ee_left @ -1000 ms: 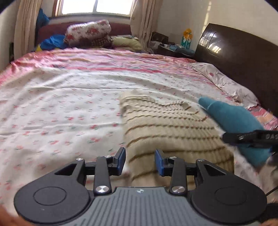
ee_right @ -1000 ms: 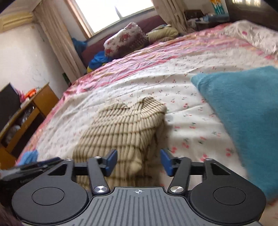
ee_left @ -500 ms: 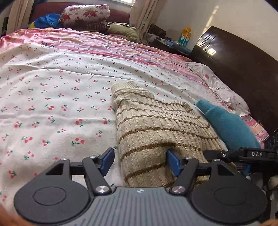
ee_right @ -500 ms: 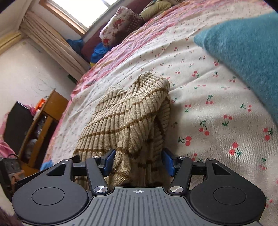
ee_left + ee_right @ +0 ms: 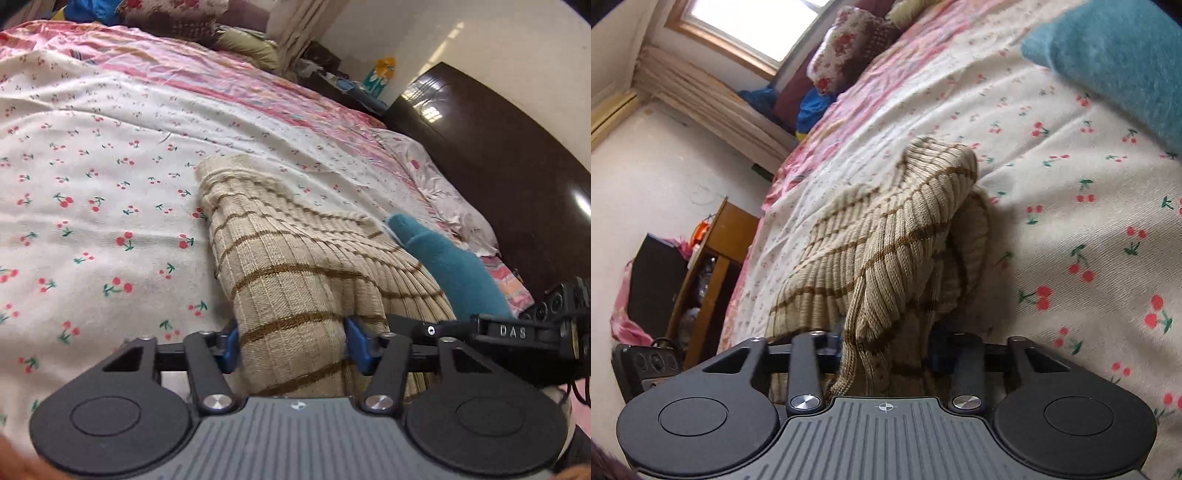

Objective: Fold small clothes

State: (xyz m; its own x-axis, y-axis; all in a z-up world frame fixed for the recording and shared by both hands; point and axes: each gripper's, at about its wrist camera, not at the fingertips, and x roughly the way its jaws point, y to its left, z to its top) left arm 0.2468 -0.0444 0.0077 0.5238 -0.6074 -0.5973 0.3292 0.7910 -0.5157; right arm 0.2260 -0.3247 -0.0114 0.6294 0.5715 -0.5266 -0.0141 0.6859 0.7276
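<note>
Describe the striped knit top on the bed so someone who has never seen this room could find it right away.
Start at the big bed with the white cherry-print sheet. Near its front edge, left of a plain teal fleece garment, lies the beige ribbed knit top. Its thin brown stripes and chunky ribs set it apart from the teal piece, which is fuzzy and unpatterned.

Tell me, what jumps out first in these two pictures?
A beige striped sweater lies bunched on the cherry-print bedsheet, its near edge pinched by both the left gripper and the right gripper, whose jaws have just been closing. A teal garment lies beside it, toward the dark headboard.
</note>
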